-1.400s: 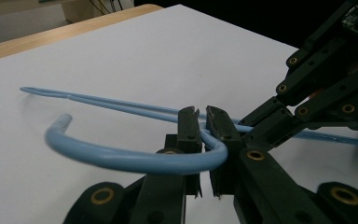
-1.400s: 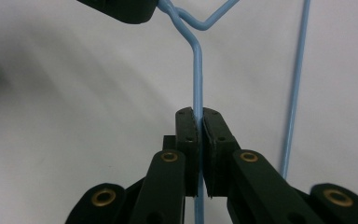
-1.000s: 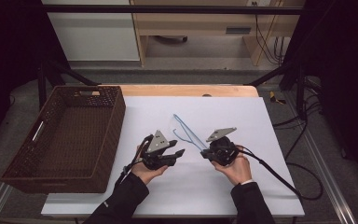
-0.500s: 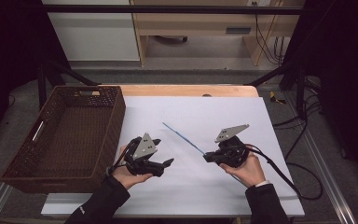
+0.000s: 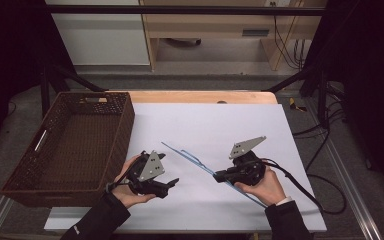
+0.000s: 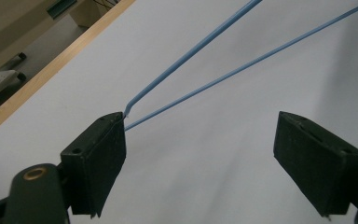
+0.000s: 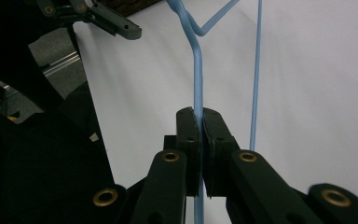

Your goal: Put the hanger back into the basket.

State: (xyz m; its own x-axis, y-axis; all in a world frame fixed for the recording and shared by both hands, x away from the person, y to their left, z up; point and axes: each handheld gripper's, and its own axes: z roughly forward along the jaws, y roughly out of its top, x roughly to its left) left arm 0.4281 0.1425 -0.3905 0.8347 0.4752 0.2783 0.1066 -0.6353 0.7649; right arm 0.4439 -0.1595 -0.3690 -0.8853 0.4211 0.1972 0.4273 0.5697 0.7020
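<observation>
Right hand-held gripper [image 7: 200, 122] clamps the blue hanger [image 7: 197, 70] over white table [image 7: 317, 93]

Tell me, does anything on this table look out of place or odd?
Nothing is spilled or broken. The blue hanger is held tilted above the white table by the right gripper, while the left gripper stands open beside it; the basket sits straight.

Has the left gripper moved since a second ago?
Yes. The left gripper, its jaws just opened off the blue hanger, has drawn back toward the wicker basket and the table's near edge.
</observation>
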